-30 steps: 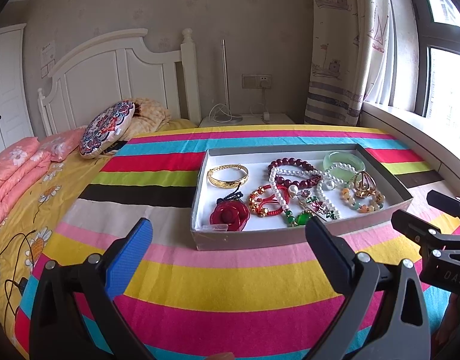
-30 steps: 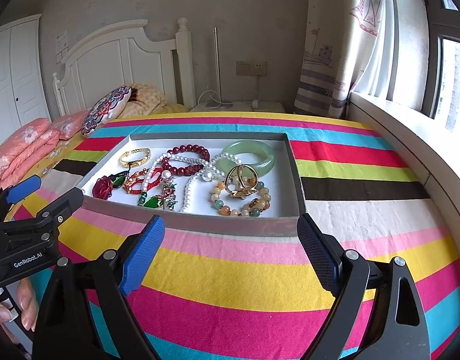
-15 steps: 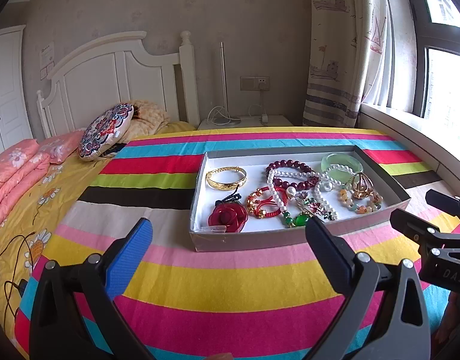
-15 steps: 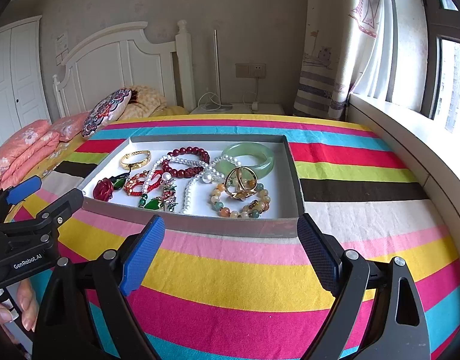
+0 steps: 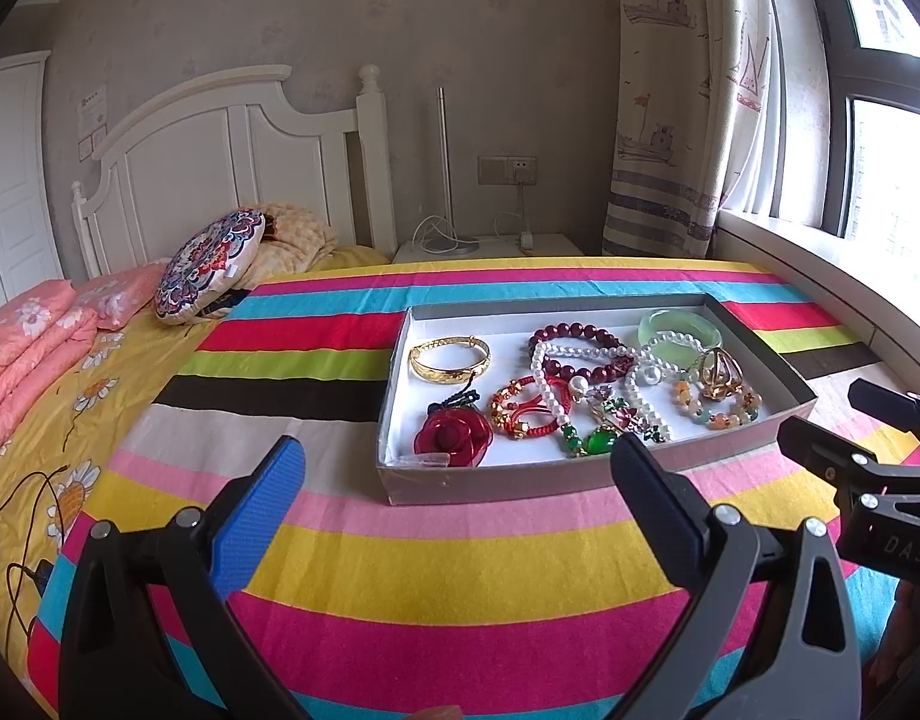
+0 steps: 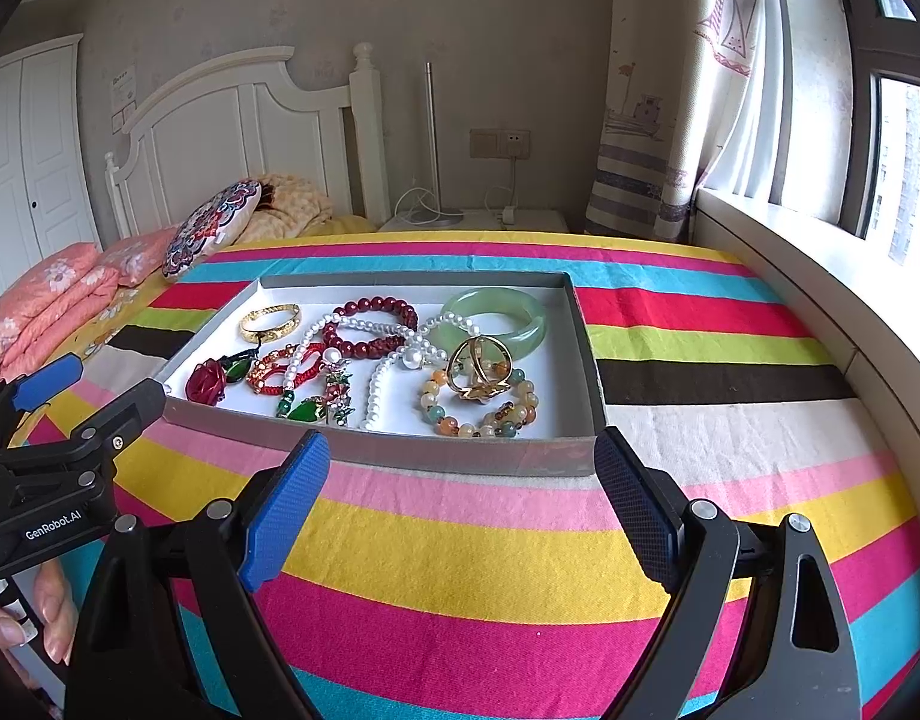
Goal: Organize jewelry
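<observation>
Striped bedspread [image 5: 460,570] is covering the bed; white headboard [image 5: 232,144] and patterned cushion [image 5: 211,264] are sitting behind. Grey tray [image 6: 460,456] is lying on it, holding tangled jewelry: green bangle [image 6: 496,321], pearl strand [image 6: 400,360], gold bangle [image 5: 449,359]. Left gripper [image 5: 457,474] and right gripper [image 6: 463,480] are hovering short of the tray, fingers spread wide, nothing between.

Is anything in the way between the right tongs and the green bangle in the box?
Partly. The box's near wall rises between the right tongs and the green bangle. Inside, the gold ring on the bead bracelet lies in front of the bangle, and the pearls touch its left side. From above, the bangle looks clear.
</observation>
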The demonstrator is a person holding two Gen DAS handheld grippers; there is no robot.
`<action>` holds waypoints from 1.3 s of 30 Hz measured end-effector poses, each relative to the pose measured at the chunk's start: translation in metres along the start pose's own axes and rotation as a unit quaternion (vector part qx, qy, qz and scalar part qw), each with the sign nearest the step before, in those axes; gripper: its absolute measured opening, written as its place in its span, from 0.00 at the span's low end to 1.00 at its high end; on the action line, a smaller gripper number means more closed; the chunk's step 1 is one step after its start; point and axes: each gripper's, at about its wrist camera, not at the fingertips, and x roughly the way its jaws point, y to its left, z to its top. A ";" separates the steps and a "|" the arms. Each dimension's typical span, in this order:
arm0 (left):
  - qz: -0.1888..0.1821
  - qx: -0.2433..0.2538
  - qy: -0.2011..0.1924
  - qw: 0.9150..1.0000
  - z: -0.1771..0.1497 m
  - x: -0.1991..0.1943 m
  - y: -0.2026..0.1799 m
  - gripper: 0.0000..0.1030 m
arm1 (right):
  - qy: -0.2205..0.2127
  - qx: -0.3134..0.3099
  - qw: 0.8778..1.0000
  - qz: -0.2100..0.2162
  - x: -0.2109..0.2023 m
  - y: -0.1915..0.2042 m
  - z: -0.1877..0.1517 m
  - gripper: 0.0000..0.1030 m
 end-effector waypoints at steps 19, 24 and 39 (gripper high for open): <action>0.001 0.004 -0.009 1.000 0.001 -0.003 -0.004 0.98 | 0.001 0.001 1.000 0.000 0.000 -0.001 0.000 0.84; -0.016 -0.003 -0.003 1.000 0.000 -0.003 -0.003 0.98 | 0.001 0.000 1.000 0.001 0.000 -0.001 0.000 0.84; -0.016 0.022 0.039 0.999 -0.001 -0.004 -0.017 0.98 | 0.018 -0.004 1.000 0.000 0.000 0.001 -0.002 0.84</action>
